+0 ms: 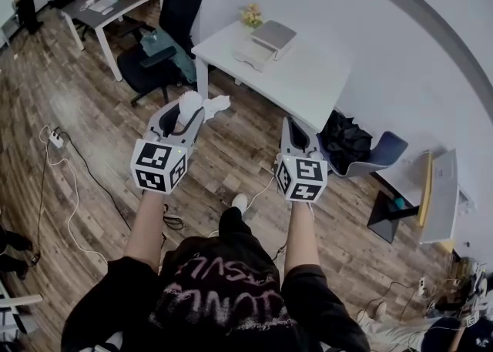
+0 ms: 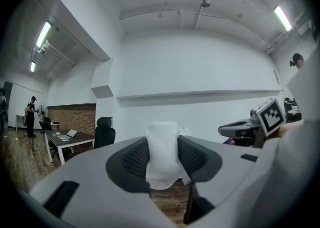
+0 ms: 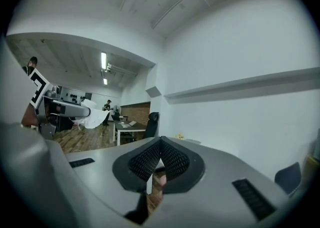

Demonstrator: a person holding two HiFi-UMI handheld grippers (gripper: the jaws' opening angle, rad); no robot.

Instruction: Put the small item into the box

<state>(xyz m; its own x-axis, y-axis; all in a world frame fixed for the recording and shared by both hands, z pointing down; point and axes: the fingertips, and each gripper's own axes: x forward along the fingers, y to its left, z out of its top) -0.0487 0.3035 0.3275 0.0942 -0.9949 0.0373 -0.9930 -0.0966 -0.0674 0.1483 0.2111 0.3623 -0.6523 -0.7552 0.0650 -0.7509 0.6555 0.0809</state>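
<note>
— What is the left claw (image 1: 194,112) doing?
— It is gripping a small white crumpled item (image 2: 163,154). Its jaws are standing fairly wide, because the wad is filling the gap. Both ribbed pads (image 2: 135,159) are pressing on its sides, and its top is poking out past the tips.
— And the right claw (image 1: 293,125)?
— It is carrying nothing. Its jaws are meeting at the tips, with only a thin slit showing lower down. It is hanging level with the left claw, off to that claw's right, and the two are well apart.
— Where is the box sitting?
— The box (image 1: 266,41) is resting on the white table (image 1: 316,85), well ahead of both claws and roughly between their lines. A grey lid is lying across it, though I cannot tell how far it is closing the box. The item is hanging in the air short of that table, over the wooden floor (image 1: 85,88).
— Is anything else standing near?
— A black office chair (image 1: 173,19) is standing ahead of the left claw, just left of the table. A blue chair (image 1: 381,154) carrying a black bundle (image 1: 344,141) is sitting just right of the right claw.
</note>
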